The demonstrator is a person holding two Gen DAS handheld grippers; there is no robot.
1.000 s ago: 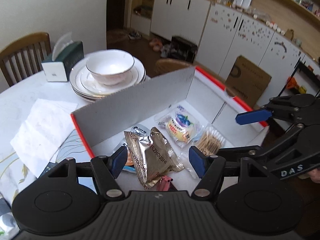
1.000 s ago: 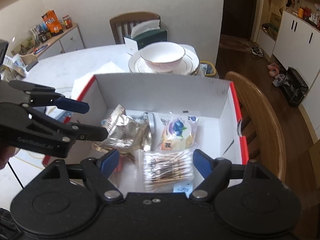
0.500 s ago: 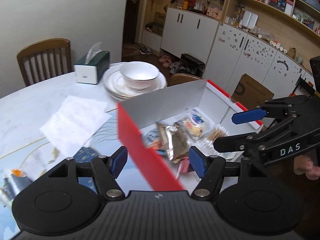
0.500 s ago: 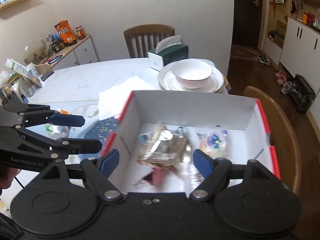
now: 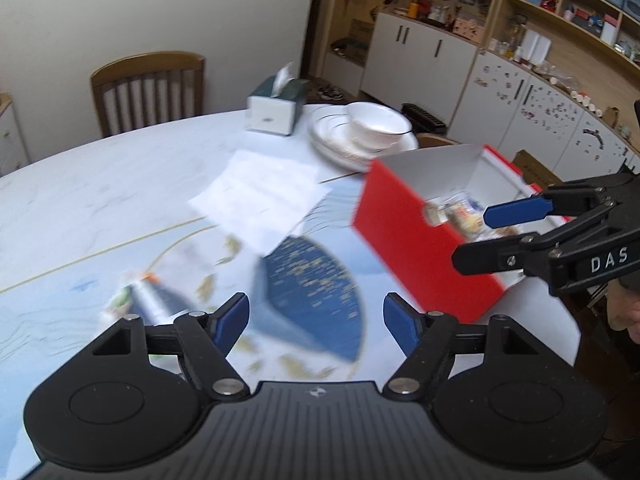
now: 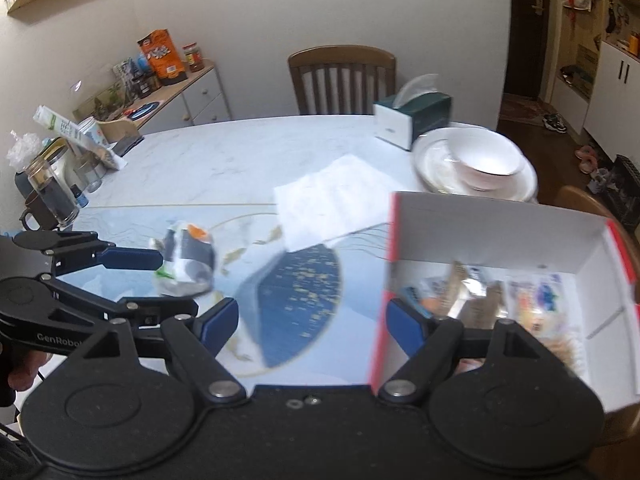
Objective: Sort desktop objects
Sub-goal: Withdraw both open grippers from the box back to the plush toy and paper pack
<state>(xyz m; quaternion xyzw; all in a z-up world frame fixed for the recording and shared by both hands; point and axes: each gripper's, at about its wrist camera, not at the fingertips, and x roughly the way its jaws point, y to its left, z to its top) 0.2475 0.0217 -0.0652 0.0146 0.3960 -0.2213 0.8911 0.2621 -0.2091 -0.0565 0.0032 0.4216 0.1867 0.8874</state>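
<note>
A red box with white inner walls (image 6: 492,232) stands at the table's right edge and holds several snack packets (image 6: 472,296). In the left wrist view the red box (image 5: 400,232) is on the right. A crumpled packet with an orange patch (image 6: 188,256) lies on the table, seen blurred as the packet (image 5: 148,296) in the left wrist view. My left gripper (image 5: 316,320) hovers over the blue table pattern, its jaws opening with nothing between them. It appears as the left gripper (image 6: 174,282) beside that packet. My right gripper (image 6: 312,316) is open and empty beside the box's left wall, shown as the right gripper (image 5: 476,236).
A white paper sheet (image 5: 260,200) lies mid-table. Stacked plates with a bowl (image 6: 480,160) and a green tissue box (image 6: 412,116) stand behind the red box. A glass jar (image 6: 52,192) and cups crowd the far left. Wooden chairs (image 6: 342,80) ring the table.
Both grippers swung left from above the box's inside to over the open table. The box now sits to their right. The left jaws stand wider.
</note>
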